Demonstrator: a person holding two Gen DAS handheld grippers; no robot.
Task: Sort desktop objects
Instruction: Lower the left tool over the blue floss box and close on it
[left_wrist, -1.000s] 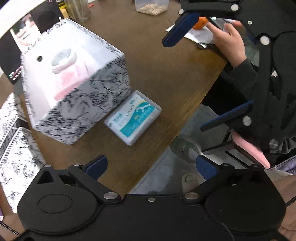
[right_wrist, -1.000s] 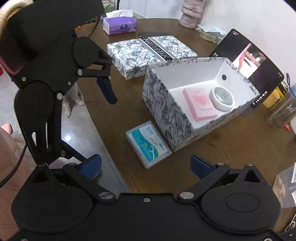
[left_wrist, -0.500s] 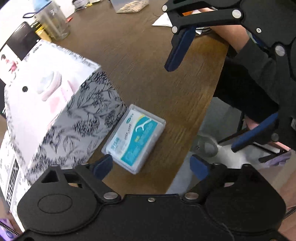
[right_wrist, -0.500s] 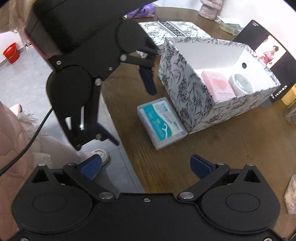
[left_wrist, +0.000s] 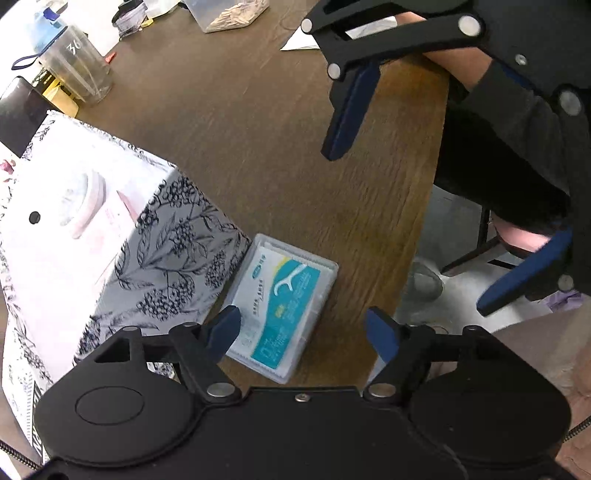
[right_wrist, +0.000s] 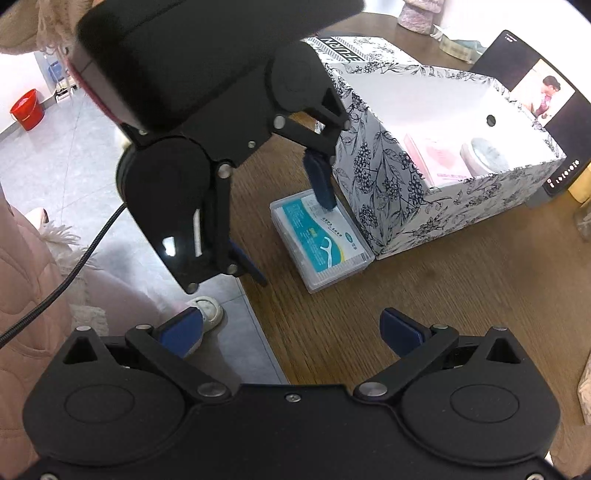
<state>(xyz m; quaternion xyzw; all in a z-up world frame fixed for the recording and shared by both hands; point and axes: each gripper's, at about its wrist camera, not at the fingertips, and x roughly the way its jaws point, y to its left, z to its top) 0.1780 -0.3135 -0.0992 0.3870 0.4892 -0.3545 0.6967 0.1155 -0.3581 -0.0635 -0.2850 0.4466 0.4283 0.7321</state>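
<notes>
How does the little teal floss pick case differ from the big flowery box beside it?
The floss pick case is small, flat, clear plastic and closed; the patterned box is far taller, black-and-white card and open-topped. The case lies outside on the table; the box already holds items. Both are rectangular and sit near the table's edge.
</notes>
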